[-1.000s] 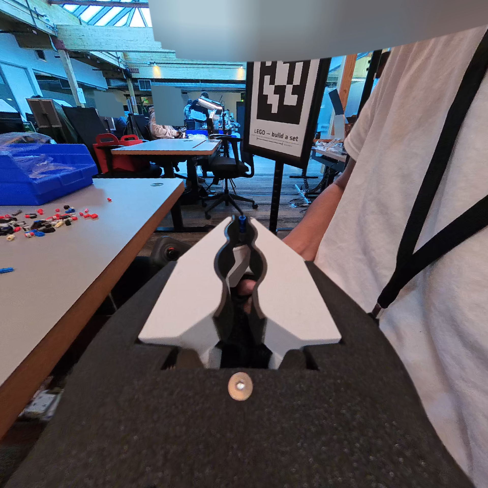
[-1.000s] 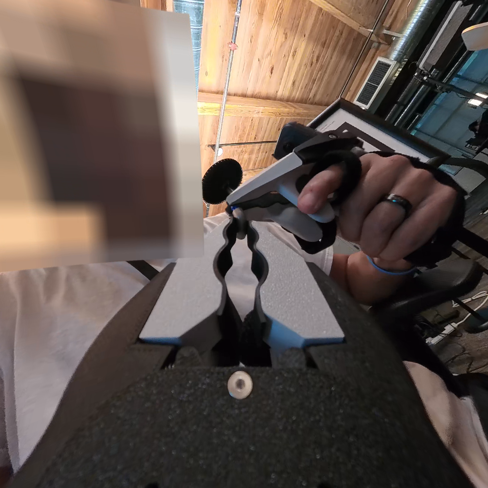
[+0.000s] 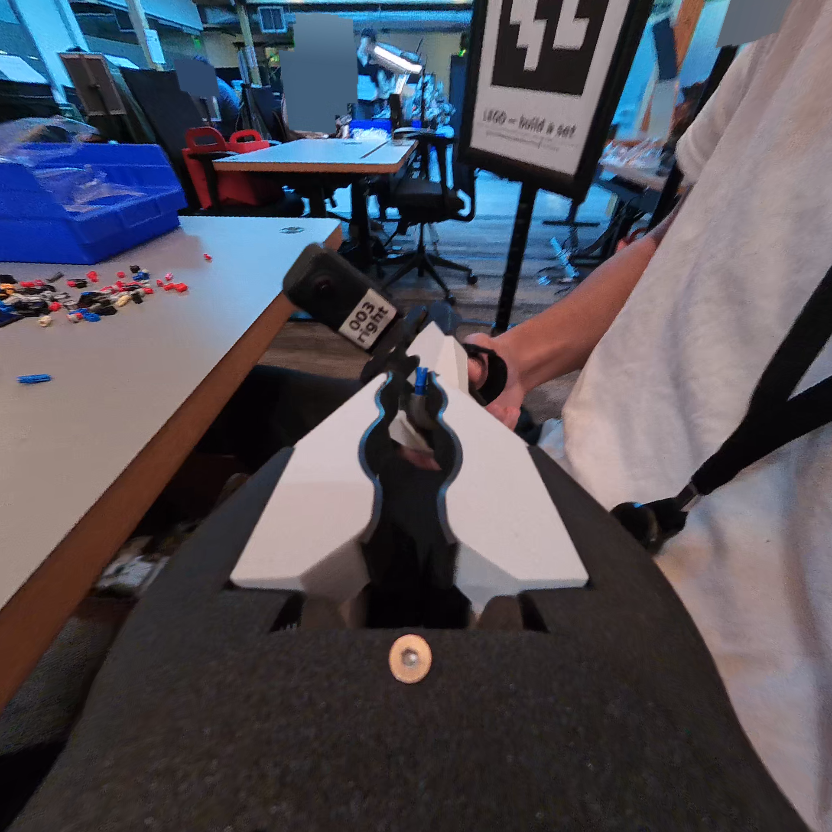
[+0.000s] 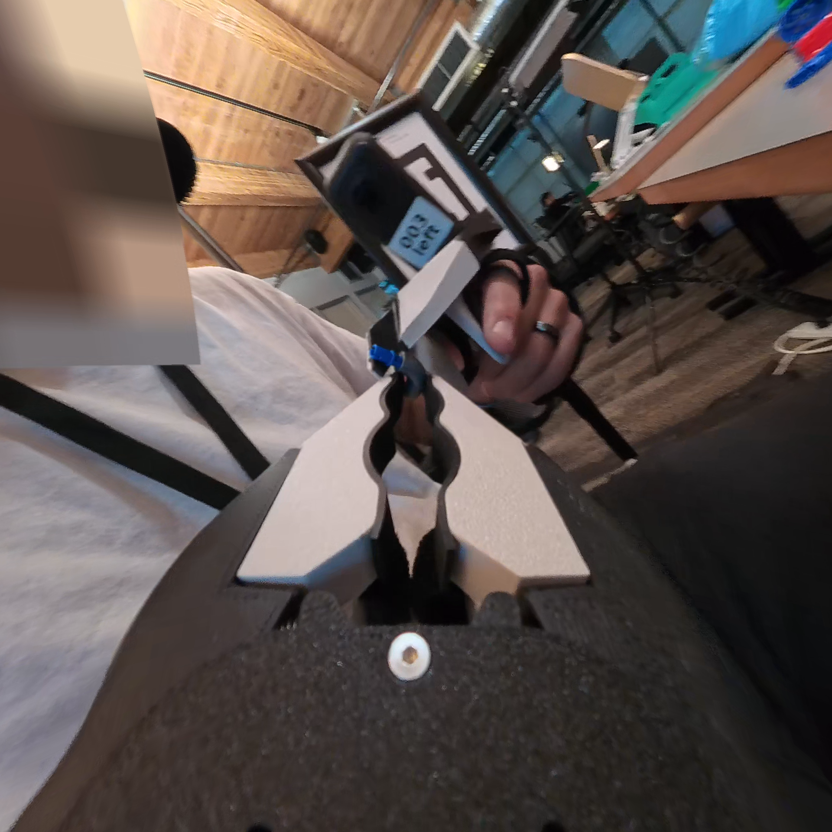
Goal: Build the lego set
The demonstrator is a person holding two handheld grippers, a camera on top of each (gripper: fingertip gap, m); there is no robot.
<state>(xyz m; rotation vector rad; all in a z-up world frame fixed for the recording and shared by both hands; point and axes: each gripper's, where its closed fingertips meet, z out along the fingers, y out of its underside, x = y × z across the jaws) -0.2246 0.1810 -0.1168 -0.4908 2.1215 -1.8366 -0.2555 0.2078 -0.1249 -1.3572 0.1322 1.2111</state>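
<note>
Newly tilted blue pin point(image 4: 382, 355) between tool tips.

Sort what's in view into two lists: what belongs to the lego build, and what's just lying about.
In the job:
- left gripper, shut on the blue pin
- right gripper, tips meeting the left's at that pin
- loose lego pieces on the table

Lying about:
- blue bin
- office chair
- sign on a stand
</note>
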